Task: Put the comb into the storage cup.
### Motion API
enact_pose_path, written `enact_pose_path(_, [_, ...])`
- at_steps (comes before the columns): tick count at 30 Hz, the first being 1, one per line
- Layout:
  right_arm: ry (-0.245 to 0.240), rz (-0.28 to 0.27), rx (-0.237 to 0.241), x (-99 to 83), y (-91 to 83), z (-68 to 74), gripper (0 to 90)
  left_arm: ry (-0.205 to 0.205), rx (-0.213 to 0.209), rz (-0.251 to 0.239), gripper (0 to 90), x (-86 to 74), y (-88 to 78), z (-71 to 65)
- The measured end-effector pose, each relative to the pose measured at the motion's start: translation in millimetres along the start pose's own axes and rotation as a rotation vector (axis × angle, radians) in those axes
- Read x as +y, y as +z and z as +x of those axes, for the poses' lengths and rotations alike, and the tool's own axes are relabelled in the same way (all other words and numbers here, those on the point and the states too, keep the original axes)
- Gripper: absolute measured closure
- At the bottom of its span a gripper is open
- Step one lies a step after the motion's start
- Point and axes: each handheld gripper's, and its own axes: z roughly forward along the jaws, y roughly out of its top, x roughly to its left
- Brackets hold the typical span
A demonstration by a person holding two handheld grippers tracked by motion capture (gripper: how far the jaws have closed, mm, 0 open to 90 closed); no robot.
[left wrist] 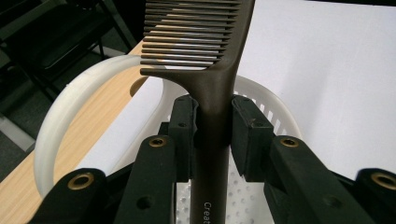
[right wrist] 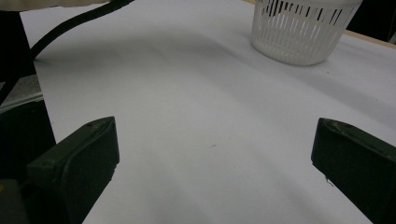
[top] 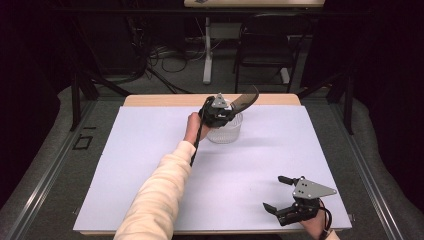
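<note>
The left gripper (top: 220, 111) hangs over the white basket (top: 225, 131), which stands on the white sheet (top: 150, 150) near the far edge of the table (top: 165, 100), about midway along it. Its jaws are clamped on the handle of a dark comb (left wrist: 212, 93); in the left gripper view the two pads (left wrist: 184, 126) press the handle from either side, with the teeth beyond them, past the basket's rim. The comb sits over the basket, not in it.

The risk I see is in the release. The comb looks longer than the basket is wide, so if the jaws let go while it lies this flat it may bridge the rim and tip out toward the far edge, where bare wood shows just behind the basket. The basket's loop handle (left wrist: 70, 107) arcs up at one side, close to the teeth, and the teeth could snag it as the comb goes down. The basket looks light, so a push from the comb or the gripper could slide or topple it.

From the high view I cannot quite tell how steeply the comb tilts, so the bridging worry may be overstated.

The right gripper (top: 290, 197) rests near the table's near right corner, well apart from the basket, jaws wide and holding nothing; its cable seems out of harm's way.
</note>
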Motion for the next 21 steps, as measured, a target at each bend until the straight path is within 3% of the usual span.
enact_pose_path(21, [0.0, -0.001, -0.005, -0.2, -0.4, -1.0, 0.5, 0.018, -0.01, 0.038, 71.5, -1.9, 7.5, -0.6])
